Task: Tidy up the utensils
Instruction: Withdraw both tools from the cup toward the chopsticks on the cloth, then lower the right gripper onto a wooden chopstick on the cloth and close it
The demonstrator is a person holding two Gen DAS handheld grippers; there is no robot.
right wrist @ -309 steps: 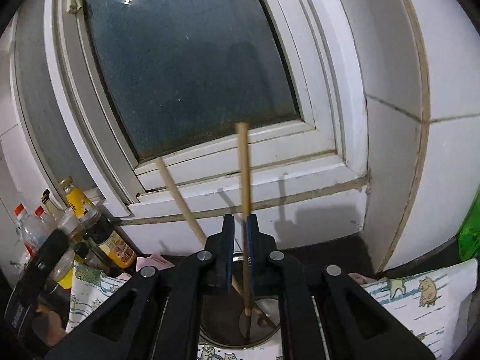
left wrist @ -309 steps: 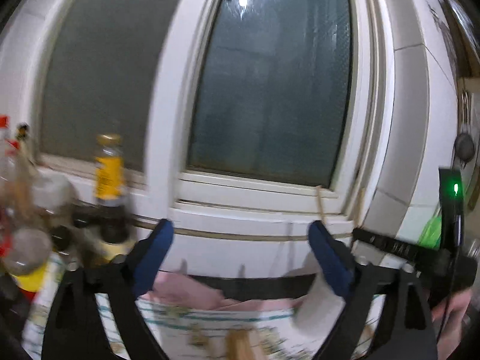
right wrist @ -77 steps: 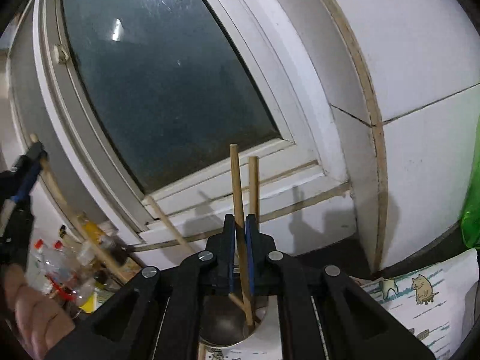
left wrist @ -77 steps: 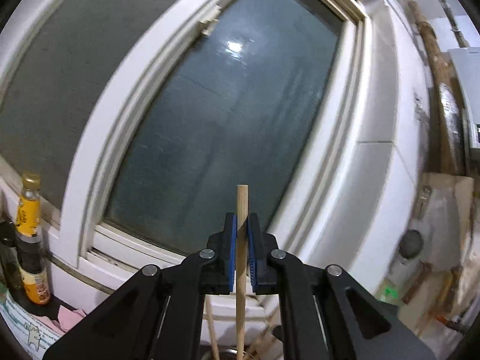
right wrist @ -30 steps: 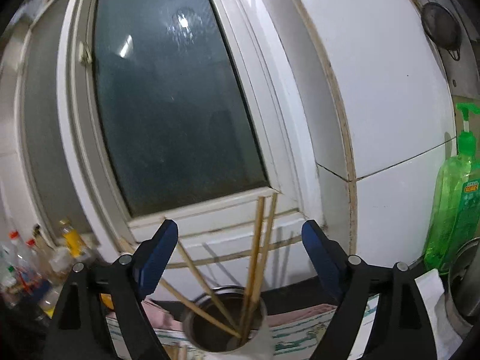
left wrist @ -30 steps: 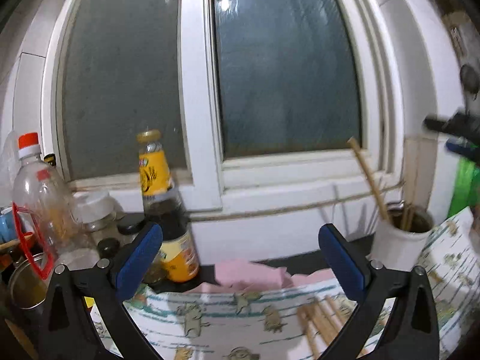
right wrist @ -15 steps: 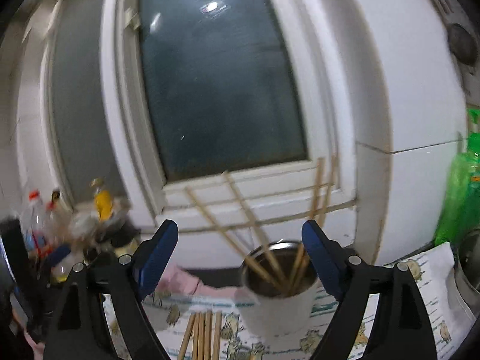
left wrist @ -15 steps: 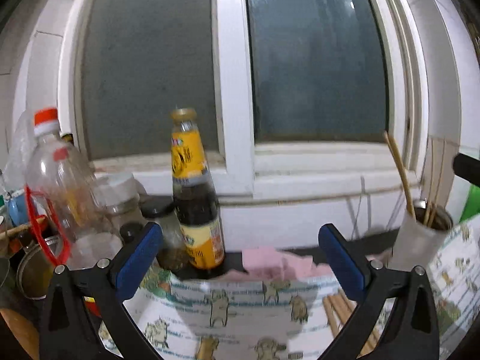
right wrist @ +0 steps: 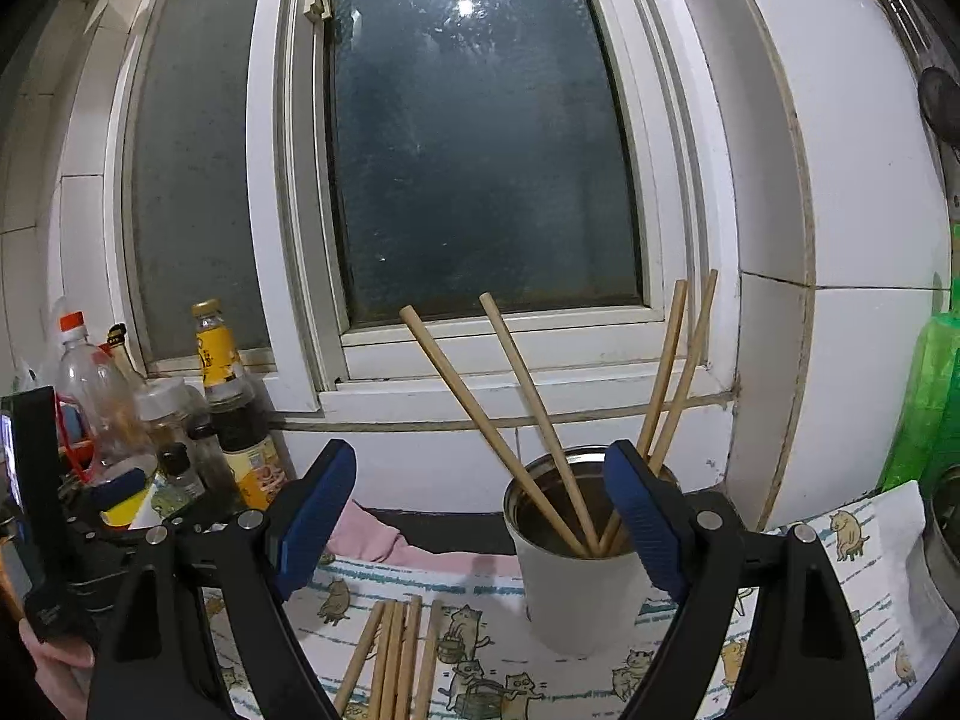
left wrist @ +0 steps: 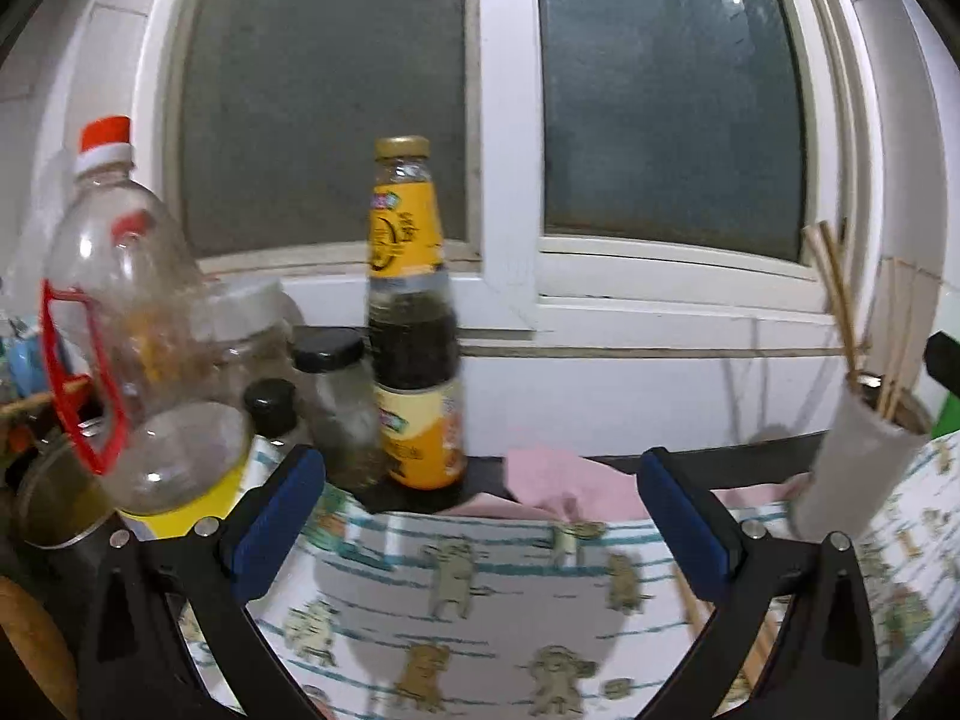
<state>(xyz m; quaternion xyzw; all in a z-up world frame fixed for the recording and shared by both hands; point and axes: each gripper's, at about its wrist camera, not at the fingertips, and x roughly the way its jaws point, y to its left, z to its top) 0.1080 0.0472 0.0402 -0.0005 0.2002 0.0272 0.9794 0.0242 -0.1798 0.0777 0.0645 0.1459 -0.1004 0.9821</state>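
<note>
**Both claws spread and empty above the cat-print cloth**

The right claw (right wrist: 480, 516) has its blue-padded fingers spread wide and nothing is between them. It hangs over a white cloth with cartoon cats and blue stripes (right wrist: 486, 630) that covers the counter. Behind the claw, on this cloth, stands a white cylindrical cup with a metal inside (right wrist: 573, 594). Four light wooden chopsticks stand in the cup (right wrist: 522, 420); two lean to the left and two lean to the right, toward the white window frame (right wrist: 480, 384). In front of the cup, a bundle of loose wooden chopsticks (right wrist: 393, 654) lies flat on the cloth, close together, with their ends toward the camera.

The left claw (left wrist: 480, 516) is also spread wide and holds nothing. It faces a dark sauce bottle with a yellow label and gold cap (left wrist: 414, 324), which stands upright at the far edge of the cloth. To the left of this bottle are small glass jars with black lids (left wrist: 333, 396) and a clear plastic bottle with a red cap (left wrist: 114, 300). A crumpled pink cloth (left wrist: 552, 474) lies behind the cat-print cloth. In the left wrist view the cup appears at the far right edge, blurred.

A green plastic bottle (right wrist: 936, 402) is at the right edge of the right wrist view.
</note>
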